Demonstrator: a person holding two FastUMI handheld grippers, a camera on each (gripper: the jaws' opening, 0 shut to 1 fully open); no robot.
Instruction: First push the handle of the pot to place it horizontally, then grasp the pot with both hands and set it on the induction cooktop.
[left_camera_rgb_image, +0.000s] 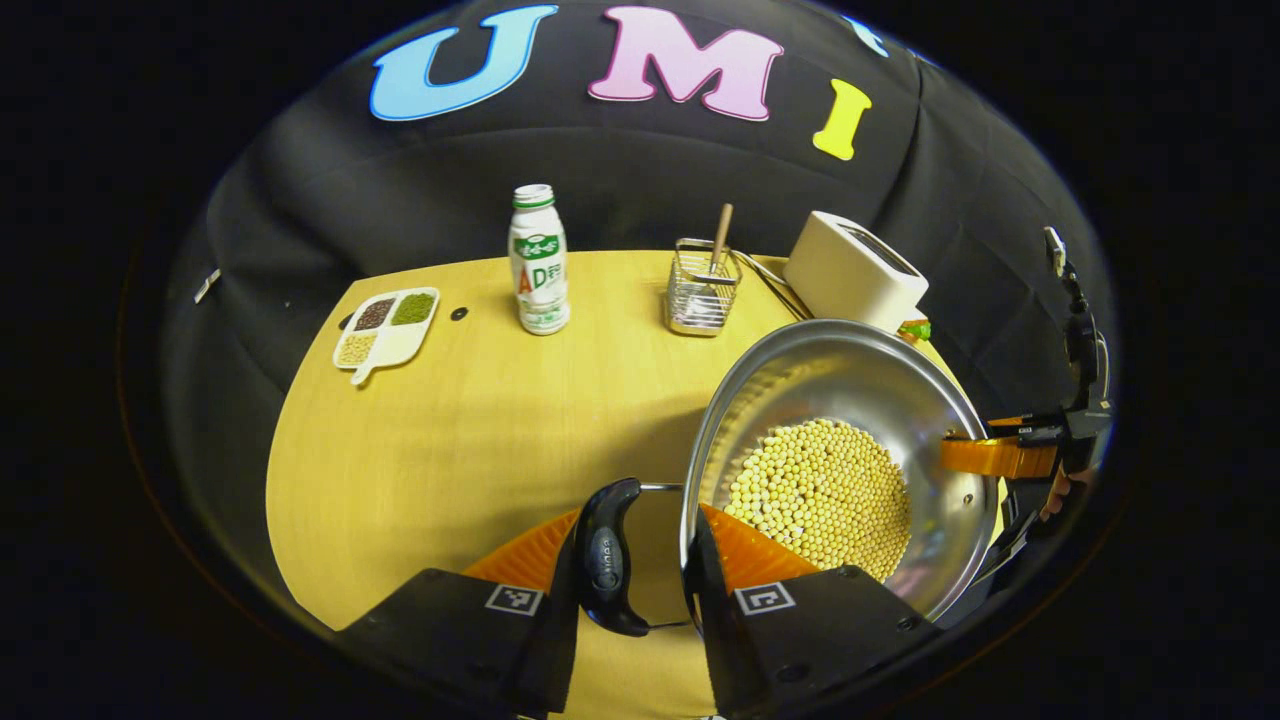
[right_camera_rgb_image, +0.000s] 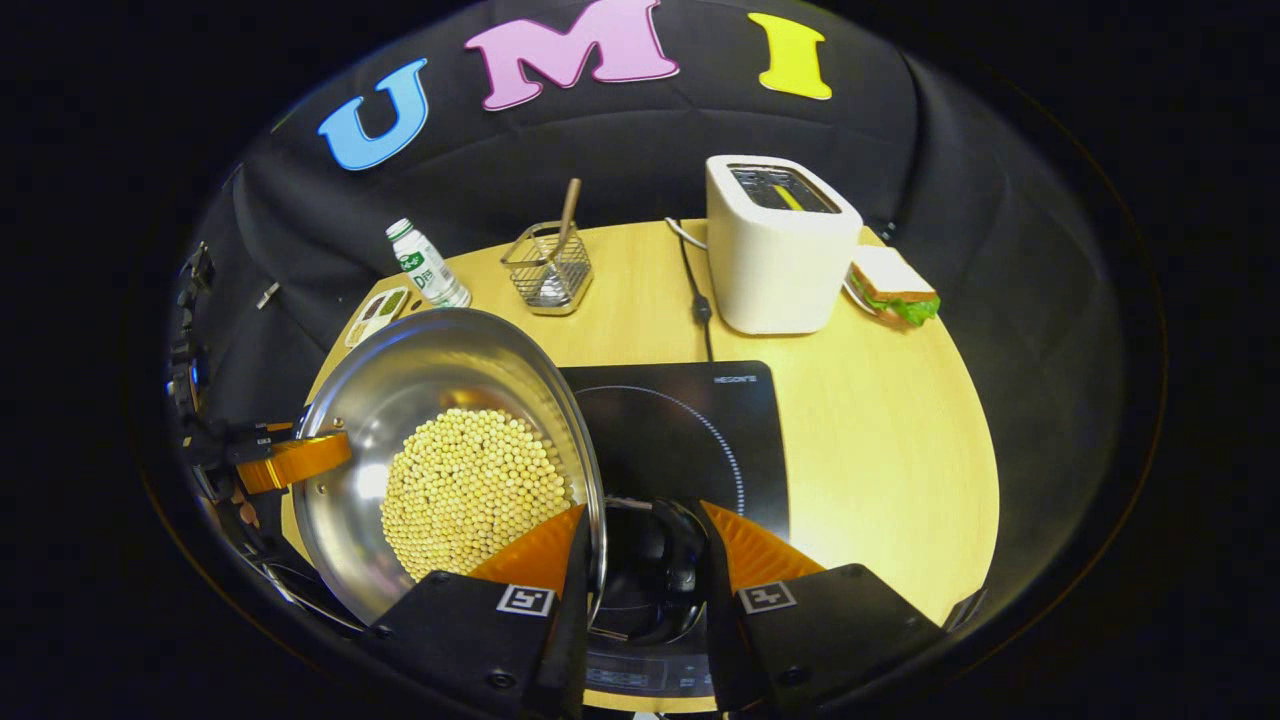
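I have the steel pot (left_camera_rgb_image: 850, 440) of beans gripped from both sides. My left hand-held gripper (left_camera_rgb_image: 635, 560) is closed around the black handle (left_camera_rgb_image: 607, 555) at the pot's 9 o'clock rim. My right hand-held gripper (right_camera_rgb_image: 640, 560) is clamped on the opposite handle (right_camera_rgb_image: 672, 565) at 3 o'clock. The pot sits over the induction cooktop's (right_camera_rgb_image: 680, 425) 9 o'clock edge on the counter (right_camera_rgb_image: 880, 440); I cannot tell whether it touches. The toaster (right_camera_rgb_image: 775, 245) stands at 12 o'clock beyond.

Cooktop (right_camera_rgb_image: 690, 430) surface lies bare; toaster (right_camera_rgb_image: 775, 250) blocks its 12 o'clock edge, pot (right_camera_rgb_image: 440, 450) crowds 9 o'clock.
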